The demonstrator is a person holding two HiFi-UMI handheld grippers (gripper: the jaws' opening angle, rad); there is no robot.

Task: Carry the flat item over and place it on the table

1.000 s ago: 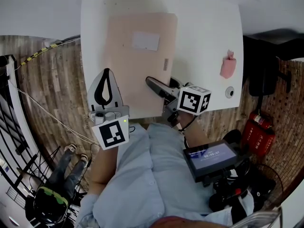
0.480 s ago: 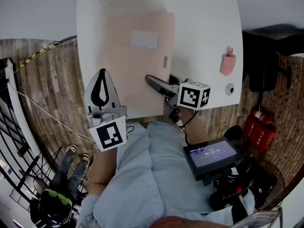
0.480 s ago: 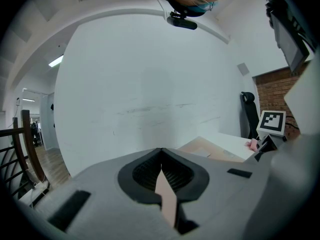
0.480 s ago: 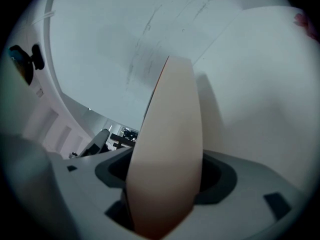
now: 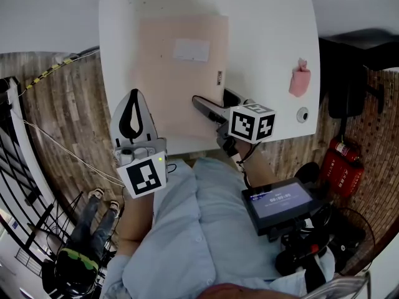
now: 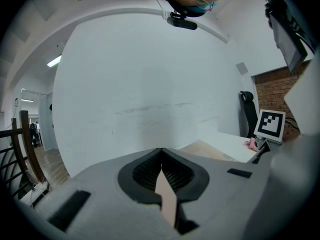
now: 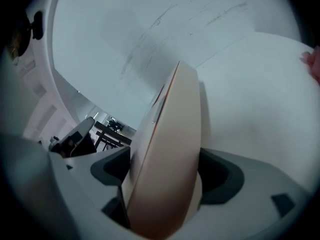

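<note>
The flat item is a pale pink folder [image 5: 177, 80] with a white label, lying on the white table [image 5: 268, 36]. My left gripper [image 5: 133, 114] sits at the table's front left edge, shut on the folder's near corner. A pink sliver [image 6: 167, 199] shows between its closed jaws. My right gripper [image 5: 215, 101] is at the folder's near right edge. Its jaws are opening, and the folder's edge [image 7: 170, 149] stands between them with gaps to both pads.
A crumpled pink scrap [image 5: 299, 83] and a small round fitting [image 5: 302, 116] lie on the table's right side. A screen device [image 5: 277, 204] hangs at the person's waist. A red extinguisher [image 5: 340, 167] and a black chair [image 5: 349, 92] stand at the right, on the wooden floor.
The right gripper's jaws have spread wider around the folder's edge, and it has shifted slightly left. The left gripper has stayed shut at the front left corner.
</note>
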